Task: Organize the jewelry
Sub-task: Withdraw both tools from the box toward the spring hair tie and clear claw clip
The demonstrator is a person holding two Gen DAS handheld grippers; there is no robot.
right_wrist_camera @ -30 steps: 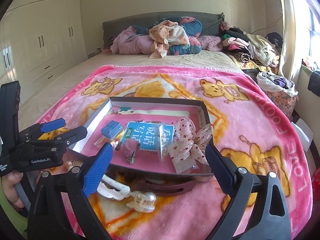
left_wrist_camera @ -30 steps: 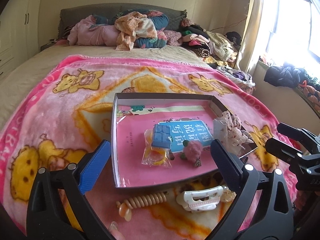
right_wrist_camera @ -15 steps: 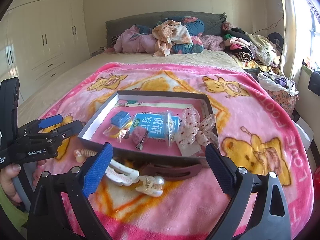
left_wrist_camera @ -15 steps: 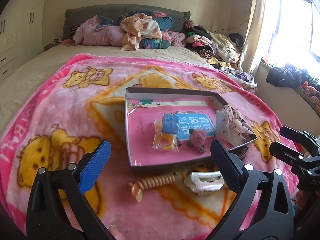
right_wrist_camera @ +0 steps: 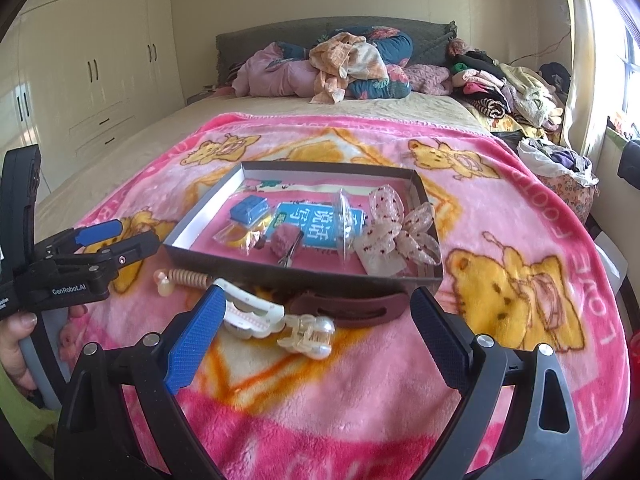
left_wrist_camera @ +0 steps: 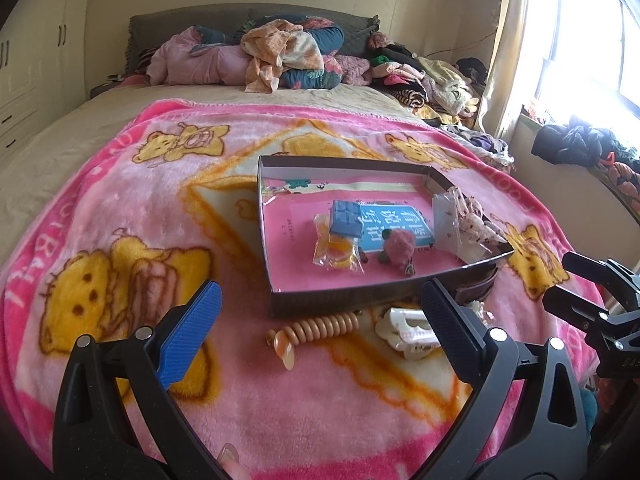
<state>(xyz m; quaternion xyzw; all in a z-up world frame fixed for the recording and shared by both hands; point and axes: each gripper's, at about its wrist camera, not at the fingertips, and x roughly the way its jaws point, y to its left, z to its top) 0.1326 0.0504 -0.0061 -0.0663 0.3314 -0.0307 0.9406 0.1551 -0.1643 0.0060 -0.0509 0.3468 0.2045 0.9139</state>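
One brown barrette [right_wrist_camera: 352, 310] — lengthwise along box front [right_wrist_camera: 280, 270]

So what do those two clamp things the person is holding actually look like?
Both are black plastic. Each gripper, left and right, has two broad fingers with ribbed pads, one blue, one dark, joined by silver bolts. The left one carries white "GenRobot.AI" lettering and a grey handle. A green sleeve shows.

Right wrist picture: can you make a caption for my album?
Open hand-held gripper hovers over hair clips beside the tray.
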